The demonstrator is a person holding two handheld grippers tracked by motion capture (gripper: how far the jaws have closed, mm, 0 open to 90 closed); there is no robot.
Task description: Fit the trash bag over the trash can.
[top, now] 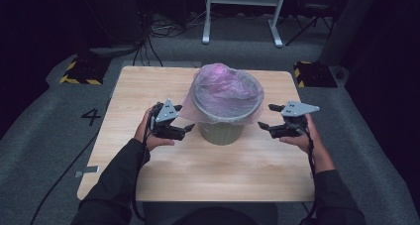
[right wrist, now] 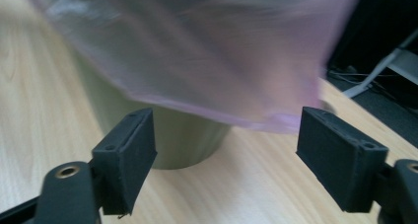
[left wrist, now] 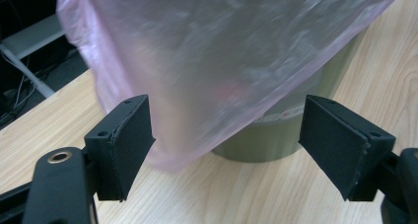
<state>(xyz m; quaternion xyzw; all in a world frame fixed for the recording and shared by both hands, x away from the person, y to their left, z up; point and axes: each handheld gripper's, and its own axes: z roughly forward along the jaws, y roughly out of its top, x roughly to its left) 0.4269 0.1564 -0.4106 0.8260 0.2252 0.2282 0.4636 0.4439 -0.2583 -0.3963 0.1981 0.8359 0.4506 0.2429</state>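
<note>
One sign can be read: a dark number "4" [top: 91,116] is marked on the grey floor [top: 44,136], to the left of the worktop [top: 148,86]. On the green bin [left wrist: 276,140] a small red print shows below the pink bag [left wrist: 222,56], too blurred to read.

A translucent pink bag [top: 225,88] lines an olive-green bin [top: 221,131] on the pale wood-grain tabletop [top: 208,170]. Both grippers are black with grey top plates; floor blocks [top: 79,72] carry yellow-black stripes.
</note>
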